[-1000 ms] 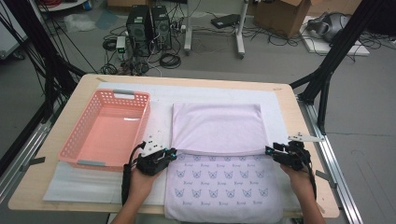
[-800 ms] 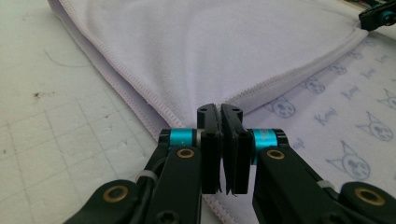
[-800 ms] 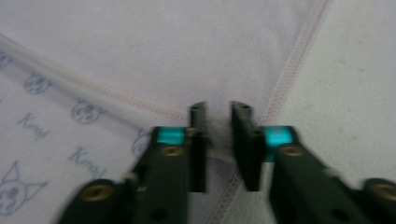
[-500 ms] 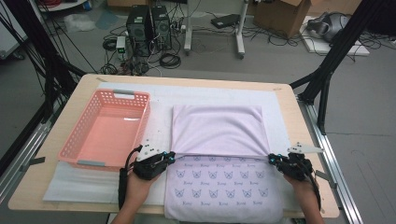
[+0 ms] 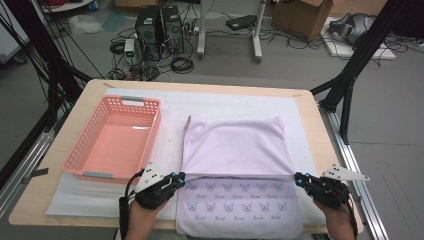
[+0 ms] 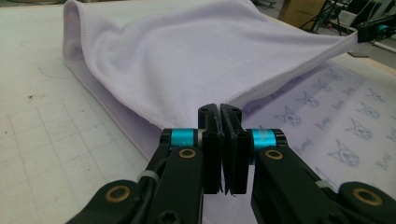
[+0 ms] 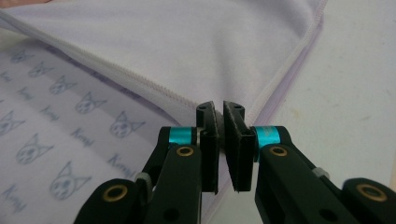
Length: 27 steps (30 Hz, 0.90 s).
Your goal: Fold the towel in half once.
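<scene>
You've got both the left gripper (image 5: 176,178) and right gripper (image 5: 302,179) pinching the towel's (image 5: 235,150) folded edge at table centre, near corners at eight and four o'clock, so uneven pulling could skew it or slip a corner free.

The towel (image 7: 70,126) bears small words printed under its cat faces, too blurred to read for certain.

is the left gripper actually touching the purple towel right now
Touching. In the left gripper view, the left gripper has its jaws shut on the hemmed corner of the purple towel, lifting that edge.
</scene>
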### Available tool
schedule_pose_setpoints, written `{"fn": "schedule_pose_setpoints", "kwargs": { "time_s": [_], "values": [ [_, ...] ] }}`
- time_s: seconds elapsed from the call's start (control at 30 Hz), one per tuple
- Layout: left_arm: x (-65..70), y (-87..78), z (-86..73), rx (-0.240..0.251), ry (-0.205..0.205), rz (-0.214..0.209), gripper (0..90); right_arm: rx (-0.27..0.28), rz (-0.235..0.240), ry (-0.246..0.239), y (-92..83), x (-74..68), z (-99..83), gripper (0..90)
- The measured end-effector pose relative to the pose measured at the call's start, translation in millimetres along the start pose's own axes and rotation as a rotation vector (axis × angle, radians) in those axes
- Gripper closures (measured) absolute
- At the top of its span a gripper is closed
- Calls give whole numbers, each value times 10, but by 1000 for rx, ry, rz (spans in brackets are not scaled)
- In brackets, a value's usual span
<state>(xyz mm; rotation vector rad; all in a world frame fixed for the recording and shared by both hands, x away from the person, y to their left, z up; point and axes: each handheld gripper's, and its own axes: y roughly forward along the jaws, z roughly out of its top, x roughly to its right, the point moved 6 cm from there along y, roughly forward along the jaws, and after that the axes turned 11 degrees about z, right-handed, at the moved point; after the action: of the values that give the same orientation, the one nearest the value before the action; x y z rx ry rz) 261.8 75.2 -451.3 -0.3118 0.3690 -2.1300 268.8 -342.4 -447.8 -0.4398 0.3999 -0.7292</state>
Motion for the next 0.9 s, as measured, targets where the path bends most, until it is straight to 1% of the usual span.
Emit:
{"fn": "schedule_pose_setpoints", "kwargs": {
  "time_s": [0.03, 0.07, 0.1, 0.27, 0.3, 0.4, 0.5, 0.53, 0.57, 0.63, 0.67, 0.7, 0.73, 0.77, 0.8, 0.83, 0.87, 0.9],
  "values": [
    [9, -24, -14, -1, 3, 3, 868, -3, 4, 8, -19, -28, -19, 848],
    [29, -45, -30, -2, -3, -1, 867, -9, 10, 5, -40, -53, -47, 848],
    [46, -72, -52, -5, -2, 4, 867, -12, 12, 1, -59, -82, -74, 848],
    [128, -209, -131, -11, -8, -4, 867, -40, 29, -12, -146, -209, -199, 848],
    [128, -209, -131, -11, -8, -4, 867, -39, 31, -13, -164, -226, -213, 848],
    [195, -312, -178, -12, -4, -11, 867, -40, 41, -7, -220, -280, -245, 847],
    [242, -383, -216, -16, -6, -21, 867, -42, 47, -7, -269, -321, -276, 848],
    [242, -383, -216, -16, -6, -21, 867, -43, 49, -2, -283, -336, -288, 848],
    [276, -433, -244, -18, -8, -29, 867, -54, 52, 7, -303, -365, -311, 848],
    [280, -446, -253, -21, -3, -32, 867, -60, 54, 6, -317, -386, -328, 848],
    [291, -462, -280, -29, -7, -49, 864, -72, 58, 12, -348, -429, -360, 847],
    [291, -462, -280, -29, -7, -49, 843, -72, 58, 12, -348, -429, -360, 847],
    [300, -437, -299, -36, -17, -98, 749, -96, 55, 15, -360, -439, -392, 819],
    [300, -437, -299, -36, -17, -98, 653, -96, 55, 15, -360, -439, -392, 819],
    [276, -397, -281, -16, -26, -89, 541, -78, 63, 33, -356, -426, -378, 682],
    [246, -378, -248, -8, -32, -79, 503, -59, 57, 41, -360, -412, -354, 648],
    [216, -358, -210, 6, -38, -66, 467, -19, 55, 51, -365, -385, -300, 615],
    [194, -343, -181, 16, -44, -57, 453, 5, 45, 59, -367, -365, -256, 612]
  ]
}}
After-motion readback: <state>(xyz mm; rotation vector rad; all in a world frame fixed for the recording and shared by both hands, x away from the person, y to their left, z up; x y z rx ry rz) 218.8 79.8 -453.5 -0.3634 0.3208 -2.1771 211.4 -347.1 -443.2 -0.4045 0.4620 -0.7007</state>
